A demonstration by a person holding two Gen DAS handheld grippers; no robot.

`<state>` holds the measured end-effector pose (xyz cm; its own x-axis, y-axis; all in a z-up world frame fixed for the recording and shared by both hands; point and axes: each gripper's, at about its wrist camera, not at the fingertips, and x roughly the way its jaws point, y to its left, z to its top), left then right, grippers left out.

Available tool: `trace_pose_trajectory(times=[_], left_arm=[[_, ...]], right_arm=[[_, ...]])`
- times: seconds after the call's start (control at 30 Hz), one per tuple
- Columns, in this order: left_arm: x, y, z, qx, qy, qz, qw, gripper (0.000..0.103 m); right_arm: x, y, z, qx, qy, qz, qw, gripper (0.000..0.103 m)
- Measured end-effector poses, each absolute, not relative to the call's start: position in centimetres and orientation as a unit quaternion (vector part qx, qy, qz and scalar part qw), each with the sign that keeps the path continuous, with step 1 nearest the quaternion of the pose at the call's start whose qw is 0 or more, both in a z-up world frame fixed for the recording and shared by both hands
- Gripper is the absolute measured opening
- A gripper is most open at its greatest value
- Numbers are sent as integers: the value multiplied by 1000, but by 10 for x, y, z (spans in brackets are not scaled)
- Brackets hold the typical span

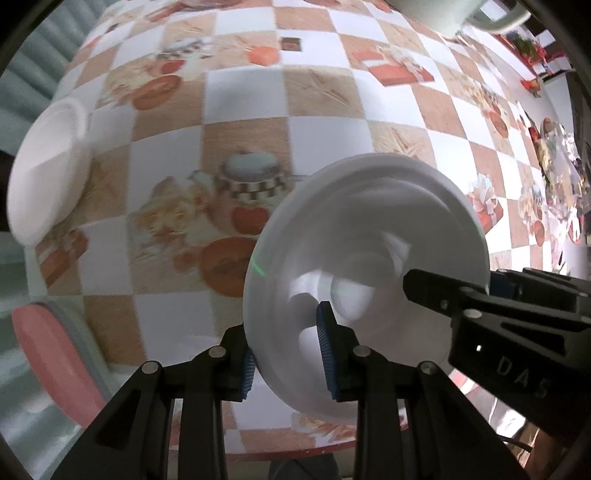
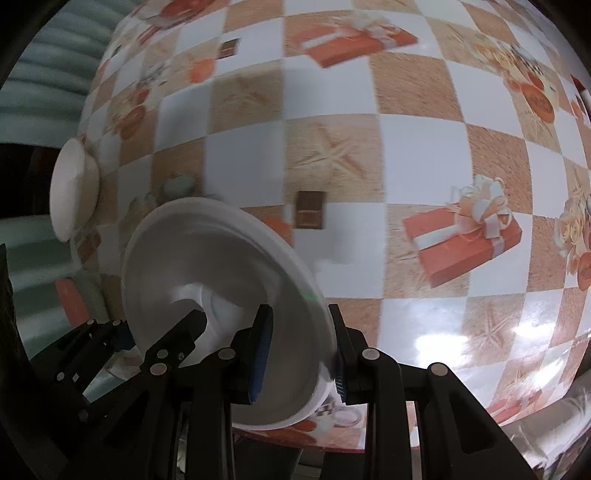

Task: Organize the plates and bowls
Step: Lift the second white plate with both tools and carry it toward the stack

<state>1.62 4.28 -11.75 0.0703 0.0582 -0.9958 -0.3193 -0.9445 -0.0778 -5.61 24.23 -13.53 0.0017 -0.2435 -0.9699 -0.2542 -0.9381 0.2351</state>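
A white bowl (image 1: 369, 229) hangs tilted above the checkered tablecloth (image 1: 321, 96), held at two sides of its rim. My left gripper (image 1: 288, 365) is shut on the rim's near edge, one blue pad inside the bowl and one outside. My right gripper (image 2: 301, 358) is shut on the opposite rim of the same bowl (image 2: 207, 251). Each gripper shows in the other's view: the right gripper (image 1: 443, 295) at the bowl's right, the left gripper (image 2: 177, 339) at its left. A second white bowl (image 1: 48, 173) (image 2: 74, 188) sits on the table near its left edge.
A pink rounded object (image 1: 48, 350) lies past the table's lower left edge. A white container (image 1: 443, 14) stands at the far side, and small clutter (image 1: 554, 166) lines the right edge. The table's front edge (image 2: 295, 439) runs just beneath the held bowl.
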Motion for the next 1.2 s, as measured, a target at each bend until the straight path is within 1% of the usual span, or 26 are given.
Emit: trace_pose_trajectory(times=[0.23, 0.27, 0.3, 0.37, 0.43, 0.57, 0.8, 1.2], left_arm=[[41, 23, -94, -708, 75, 691, 126, 31], [40, 18, -89, -707, 73, 692, 125, 31], [23, 7, -79, -707, 71, 693, 124, 31], [25, -19, -63, -705, 66, 696, 120, 31], [26, -28, -56, -704, 60, 698, 115, 31], [10, -44, -51, -701, 47, 704, 103, 31], [8, -69, -42, -693, 30, 717, 75, 31], [8, -137, -24, -685, -6, 729, 15, 31]], right_arm=[[-64, 214, -130, -701, 161, 694, -5, 32], [-65, 208, -127, -701, 157, 696, -8, 32], [-65, 201, -125, -700, 154, 697, -9, 32], [-66, 187, -122, -699, 149, 699, -14, 32], [-68, 176, -119, -697, 141, 702, -19, 32], [-72, 162, -111, -695, 129, 707, -31, 32], [-83, 115, -104, -691, 106, 713, -57, 32], [-98, 43, -95, -688, 64, 714, -115, 32]])
